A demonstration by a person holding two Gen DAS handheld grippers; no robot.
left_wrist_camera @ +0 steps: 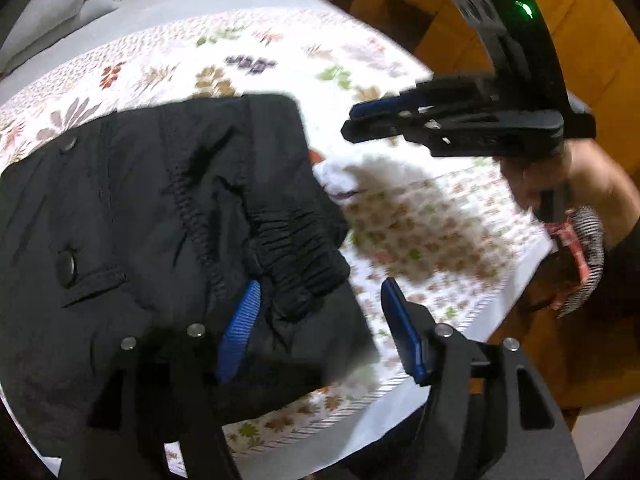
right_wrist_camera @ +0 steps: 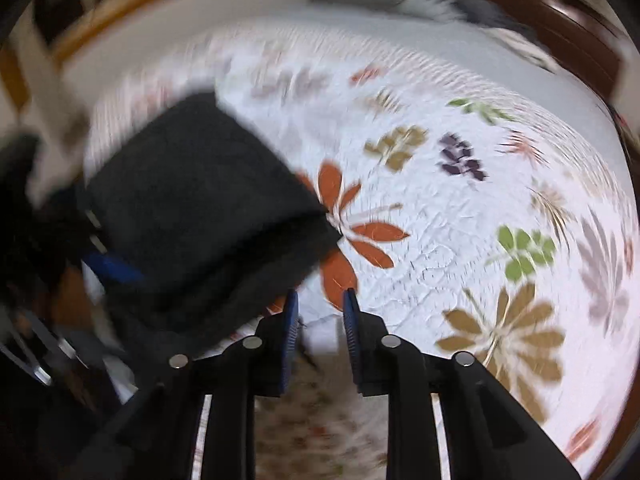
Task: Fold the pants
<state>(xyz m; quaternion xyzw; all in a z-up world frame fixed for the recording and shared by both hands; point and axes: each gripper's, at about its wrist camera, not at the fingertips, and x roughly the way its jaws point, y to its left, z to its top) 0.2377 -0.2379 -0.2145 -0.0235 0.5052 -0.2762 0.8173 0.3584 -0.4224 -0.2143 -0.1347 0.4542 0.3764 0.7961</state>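
1. Left gripper (left_wrist_camera: 316, 320), its blue-padded jaws parted and pressing nothing, hangs over the near right corner of the black elastic-waisted fabric pants (left_wrist_camera: 160, 208), which lie folded on the floral quilted bedspread (left_wrist_camera: 420, 220).
2. Right gripper (right_wrist_camera: 320, 312), jaws apart and empty, sits just right of the bundle over bare quilt.
3. By my judgement, the left is nearer.

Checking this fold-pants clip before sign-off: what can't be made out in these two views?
- Pants, left wrist view: the lower left runs off the frame edge and the claw body hides the near hem, so the fold's full shape is unknown.
- Pants, right wrist view: motion blur wipes out seams and layers.
- Right claw, left wrist view: seen side-on and blurred, so its gap is unclear there.
- Bedspread edges: smeared in the right wrist view.
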